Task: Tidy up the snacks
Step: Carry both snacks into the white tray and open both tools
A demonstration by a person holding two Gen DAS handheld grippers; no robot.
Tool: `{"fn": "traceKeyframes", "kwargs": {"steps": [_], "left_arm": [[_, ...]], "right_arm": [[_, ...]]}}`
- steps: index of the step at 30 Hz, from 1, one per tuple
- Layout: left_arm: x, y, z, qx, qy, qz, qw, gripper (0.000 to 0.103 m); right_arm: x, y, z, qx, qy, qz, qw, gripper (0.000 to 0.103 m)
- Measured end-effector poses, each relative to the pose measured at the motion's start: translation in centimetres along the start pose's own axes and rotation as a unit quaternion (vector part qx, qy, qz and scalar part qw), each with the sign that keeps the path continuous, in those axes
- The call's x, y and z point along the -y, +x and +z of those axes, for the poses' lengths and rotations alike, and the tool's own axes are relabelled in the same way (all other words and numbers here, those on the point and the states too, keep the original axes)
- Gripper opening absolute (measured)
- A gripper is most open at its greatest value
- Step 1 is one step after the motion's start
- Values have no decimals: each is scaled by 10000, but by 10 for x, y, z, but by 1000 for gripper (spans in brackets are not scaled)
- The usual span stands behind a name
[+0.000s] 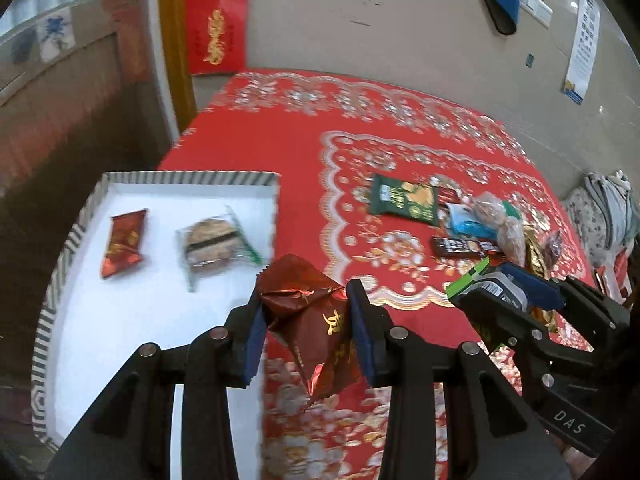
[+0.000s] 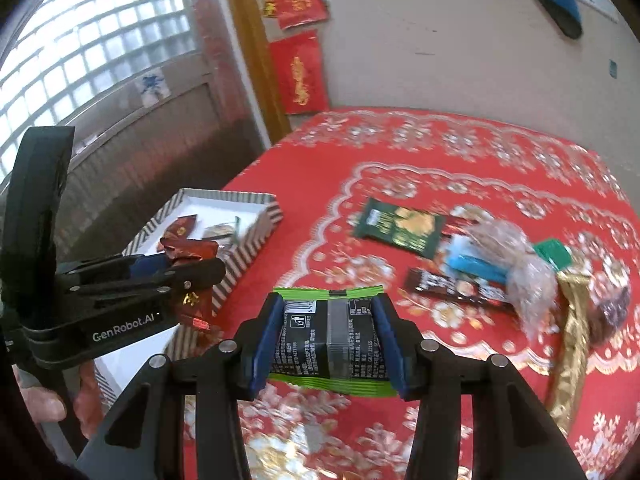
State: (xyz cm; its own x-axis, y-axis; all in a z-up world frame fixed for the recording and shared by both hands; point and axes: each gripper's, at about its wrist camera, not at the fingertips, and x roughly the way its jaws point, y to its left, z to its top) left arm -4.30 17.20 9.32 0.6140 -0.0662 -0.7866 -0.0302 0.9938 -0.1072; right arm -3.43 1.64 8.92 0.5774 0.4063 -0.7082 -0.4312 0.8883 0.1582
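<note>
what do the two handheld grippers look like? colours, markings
Both match. The left gripper and right gripper have black plastic linkage arms with round silver pivot pins, and dark blue pads lining the fingers. Seen from the right wrist, the left body carries white "GenRobot.AI" lettering. No cables visible.

A table is covered by a red floral cloth (image 1: 400,120). Red banners (image 1: 216,28) are hung on a beige wall (image 1: 400,20). Daylight is admitted through a glass-block window (image 2: 92,40).

box (image 1: 256,179) rim low, floor mostly bare
</note>
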Motion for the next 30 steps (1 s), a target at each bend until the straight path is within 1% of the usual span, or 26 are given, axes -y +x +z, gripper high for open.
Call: {"fn": "traceKeyframes", "kwargs": {"steps": [7, 14, 17, 23, 26, 30], "left_arm": [[-49, -10, -3, 115, -291, 357, 9989, 36], [-92, -8, -9, 60, -581, 611, 9964, 36], [-105, -7, -12, 42, -667, 685, 9954, 36], [-129, -2, -13, 6, -819, 893, 9926, 36], [-140, 6, -16, -93, -899, 939, 9915, 36], [-150, 15, -21, -214, -967, 999, 9901, 36]], "right_arm": [[-42, 16, 16, -21, -359, 205, 9991, 47], [-90, 39, 30, -91, -762, 409, 9962, 47], [-109, 50, 35, -123, -921, 480, 9945, 47], [-135, 68, 40, -186, -1107, 597, 9919, 47], [-148, 83, 40, -287, -1180, 666, 9904, 47], [-157, 111, 35, -531, -1175, 751, 9888, 47]]}}
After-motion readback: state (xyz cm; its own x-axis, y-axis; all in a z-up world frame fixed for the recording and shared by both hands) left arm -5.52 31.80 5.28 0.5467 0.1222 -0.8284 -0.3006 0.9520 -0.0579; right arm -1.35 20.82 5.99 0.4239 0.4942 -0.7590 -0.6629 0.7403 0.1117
